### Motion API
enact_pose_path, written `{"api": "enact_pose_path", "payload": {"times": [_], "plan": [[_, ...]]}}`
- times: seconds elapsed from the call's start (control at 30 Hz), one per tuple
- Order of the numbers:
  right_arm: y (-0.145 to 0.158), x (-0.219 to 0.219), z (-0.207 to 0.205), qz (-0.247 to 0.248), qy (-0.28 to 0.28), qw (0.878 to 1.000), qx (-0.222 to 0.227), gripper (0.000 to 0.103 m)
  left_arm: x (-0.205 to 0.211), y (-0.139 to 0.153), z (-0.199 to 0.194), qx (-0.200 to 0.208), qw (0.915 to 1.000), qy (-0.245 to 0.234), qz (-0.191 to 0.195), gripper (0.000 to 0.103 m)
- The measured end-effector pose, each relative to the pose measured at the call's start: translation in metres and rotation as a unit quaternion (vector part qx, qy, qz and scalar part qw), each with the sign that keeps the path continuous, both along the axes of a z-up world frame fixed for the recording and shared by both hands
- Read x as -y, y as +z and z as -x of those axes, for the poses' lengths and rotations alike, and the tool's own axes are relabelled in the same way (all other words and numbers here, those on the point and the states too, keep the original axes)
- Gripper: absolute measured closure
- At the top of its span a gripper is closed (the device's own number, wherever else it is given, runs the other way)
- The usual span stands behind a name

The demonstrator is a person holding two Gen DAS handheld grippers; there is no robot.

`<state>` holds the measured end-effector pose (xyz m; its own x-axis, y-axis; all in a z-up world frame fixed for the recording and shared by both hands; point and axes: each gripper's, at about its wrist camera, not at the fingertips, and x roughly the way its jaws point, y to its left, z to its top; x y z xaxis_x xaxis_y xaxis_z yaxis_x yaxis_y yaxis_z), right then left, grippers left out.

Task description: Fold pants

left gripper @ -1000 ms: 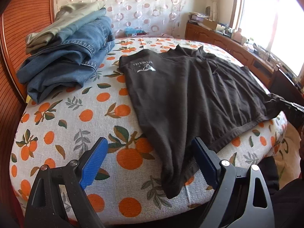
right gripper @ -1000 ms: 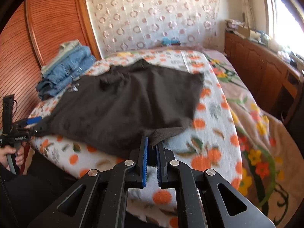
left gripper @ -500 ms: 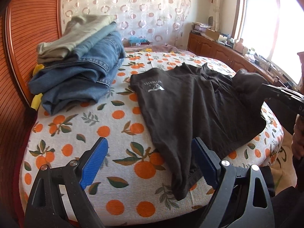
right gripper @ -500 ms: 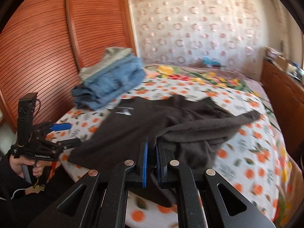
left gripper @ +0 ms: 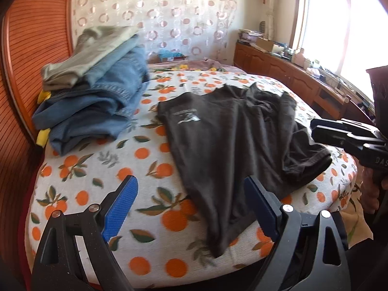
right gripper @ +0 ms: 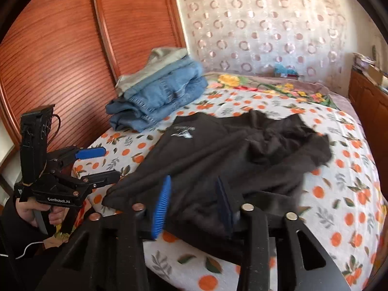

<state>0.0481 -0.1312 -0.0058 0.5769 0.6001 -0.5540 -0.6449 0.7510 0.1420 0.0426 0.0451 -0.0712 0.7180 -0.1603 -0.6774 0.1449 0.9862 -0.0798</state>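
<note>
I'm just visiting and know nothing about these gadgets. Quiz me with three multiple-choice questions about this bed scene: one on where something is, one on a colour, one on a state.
1. Where is the stack of folded clothes?
A. On the floor
B. On the bed beside the wooden panels
C. On the window cabinet

2. What colour are the pants spread on the bed?
A. Dark brown
B. Red
C. White

3. How do the right gripper's jaws stand?
A. Clamped on jeans
B. Apart, gripping nothing
C. Out of view

Answers:
1 B: the stack of folded clothes sits on the bed near the wooden panels.
2 A: the pants are dark brown.
3 B: the right gripper has just been opening; its blue pads stand apart above the cloth.
</note>
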Motion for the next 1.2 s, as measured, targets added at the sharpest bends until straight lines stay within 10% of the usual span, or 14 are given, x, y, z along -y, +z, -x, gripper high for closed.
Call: {"api": "enact_pose_path", "payload": {"times": [0.5,1.2], "plan": [[-0.037,0.102,-0.044,0.065,-0.181,0.981,0.013,0.061,0.081,0.004,-0.026,-0.011,0.9941,-0.108,0.009,0.029],[-0.048,0.105,-0.060,0.066,-0.193,0.979,0.009,0.061,0.122,-0.028,-0.024,-0.064,0.9858,-0.155,0.000,0.072]]}}
